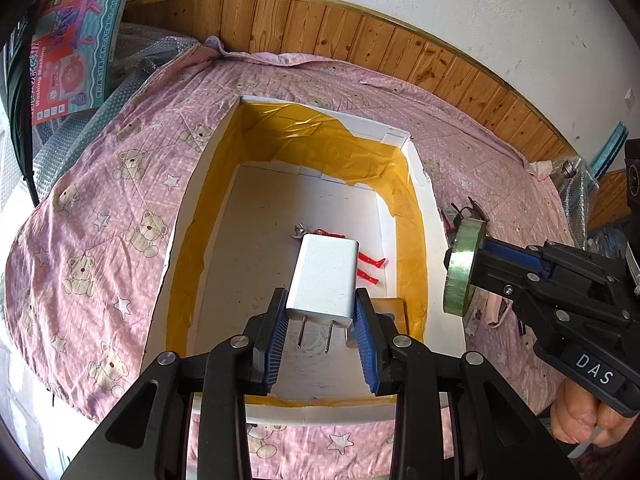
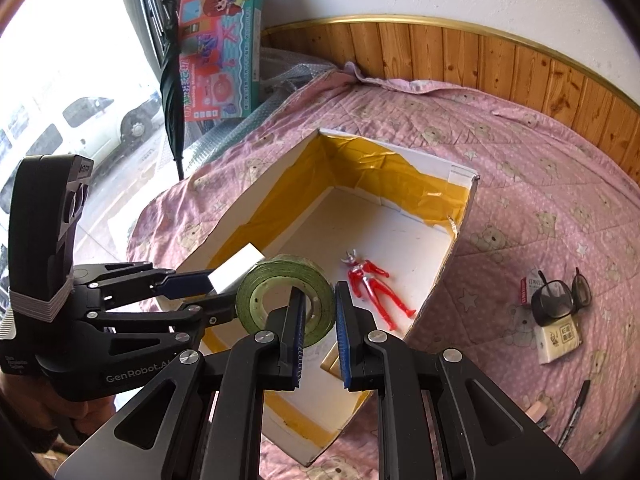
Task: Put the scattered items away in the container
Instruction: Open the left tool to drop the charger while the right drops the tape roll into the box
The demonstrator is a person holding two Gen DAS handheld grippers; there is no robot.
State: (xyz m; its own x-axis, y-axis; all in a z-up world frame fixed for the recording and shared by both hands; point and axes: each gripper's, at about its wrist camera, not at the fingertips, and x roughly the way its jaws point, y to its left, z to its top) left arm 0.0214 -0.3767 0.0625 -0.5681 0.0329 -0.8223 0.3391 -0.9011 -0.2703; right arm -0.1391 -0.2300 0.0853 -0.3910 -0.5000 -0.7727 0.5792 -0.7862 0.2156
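Black left gripper [image 1: 322, 312], jaws clamped on a white plug-in charger block [image 1: 325, 282], and right gripper [image 2: 319, 320], pinching a green tape roll [image 2: 285, 300], hover over the yellow-taped white cardboard box [image 1: 416, 216], apparently poised to drop both inside.

Black grippers w/ blue ribbed fingers [image 1: 276, 344], silver screws

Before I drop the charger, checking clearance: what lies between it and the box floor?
In the left wrist view, the red figure lies under the charger.
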